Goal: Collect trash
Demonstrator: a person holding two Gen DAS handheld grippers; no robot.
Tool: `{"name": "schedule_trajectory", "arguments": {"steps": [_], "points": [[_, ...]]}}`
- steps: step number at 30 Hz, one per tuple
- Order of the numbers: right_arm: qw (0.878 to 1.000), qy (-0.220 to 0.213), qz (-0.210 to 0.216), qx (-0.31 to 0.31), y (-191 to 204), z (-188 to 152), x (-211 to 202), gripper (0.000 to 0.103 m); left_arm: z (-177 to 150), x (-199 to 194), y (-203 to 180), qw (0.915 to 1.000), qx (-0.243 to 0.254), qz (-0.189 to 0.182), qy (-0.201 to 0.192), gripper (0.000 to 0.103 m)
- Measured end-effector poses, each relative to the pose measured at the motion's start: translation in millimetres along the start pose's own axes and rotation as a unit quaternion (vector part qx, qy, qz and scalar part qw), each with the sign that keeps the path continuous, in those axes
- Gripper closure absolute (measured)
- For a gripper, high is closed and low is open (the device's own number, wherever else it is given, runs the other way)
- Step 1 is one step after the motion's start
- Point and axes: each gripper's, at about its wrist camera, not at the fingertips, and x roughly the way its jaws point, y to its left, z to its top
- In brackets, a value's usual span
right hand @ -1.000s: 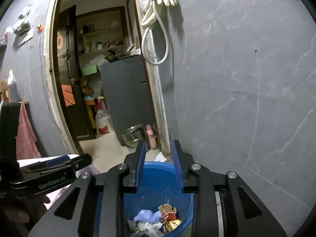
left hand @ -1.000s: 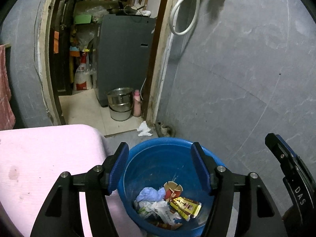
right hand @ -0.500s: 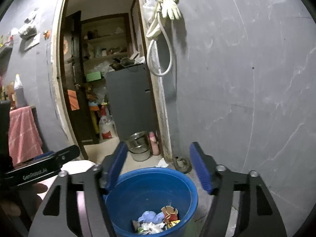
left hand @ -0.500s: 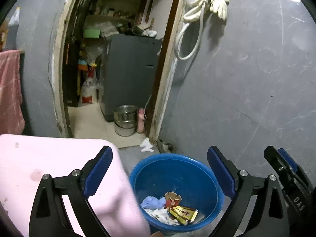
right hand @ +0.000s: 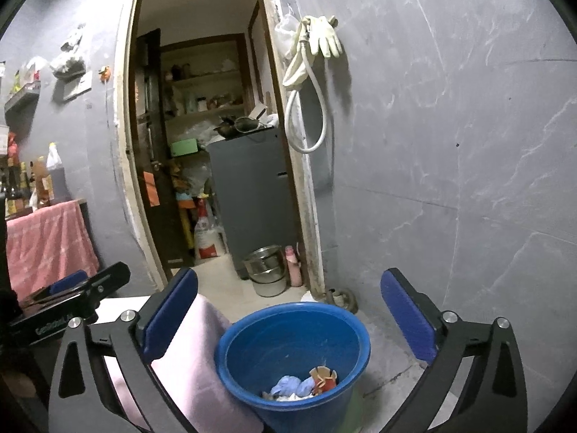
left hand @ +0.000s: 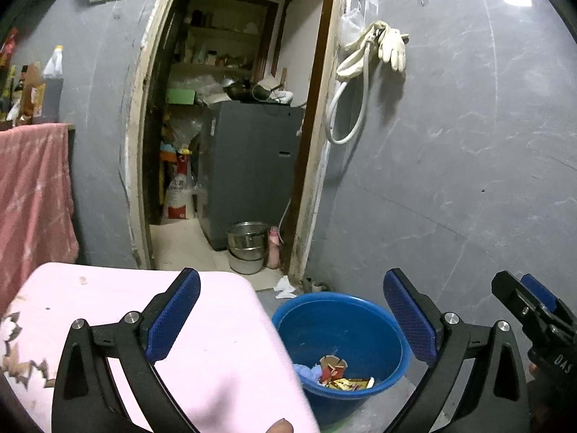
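The round blue plastic bin [right hand: 292, 353] stands on the grey floor near the foot of the grey tiled wall, just right of the pink-covered desk [left hand: 216, 342]. In its bottom lies a small heap of trash: a crumpled blue wrapper [right hand: 288, 384], a torn red-and-tan paper carton [right hand: 322, 377], a flat yellow packet [left hand: 348, 383] and some white scraps. The rest of the bin is bare blue wall.

The left hand-held gripper [left hand: 292, 321] hangs above the desk edge and the bin, its jaws opening wide with nothing between the blue pads. The right hand-held gripper [right hand: 288, 317] hangs over the bin, its jaws likewise opening and holding nothing.

Farther off, past the doorway, two stacked steel pots [right hand: 265, 270] sit on the pale floor beside a pink bottle [right hand: 294, 267], in front of a grey cabinet [right hand: 249, 191]. A white hose and pale rubber gloves [right hand: 324, 38] hang on the wall to the right of the door frame. A pink towel [left hand: 32, 195] hangs at far left.
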Motion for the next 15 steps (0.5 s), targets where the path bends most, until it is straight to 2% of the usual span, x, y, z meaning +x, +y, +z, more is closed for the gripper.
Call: {"name": "schedule_trajectory", "arguments": {"steps": [15], "points": [[1.000,-0.005,0.021,-0.009,37.3,-9.4,-68.6,0.000,-27.6,-99.4,27.5,0.9990,0.003,0.035,-0.027,0.002]]}}
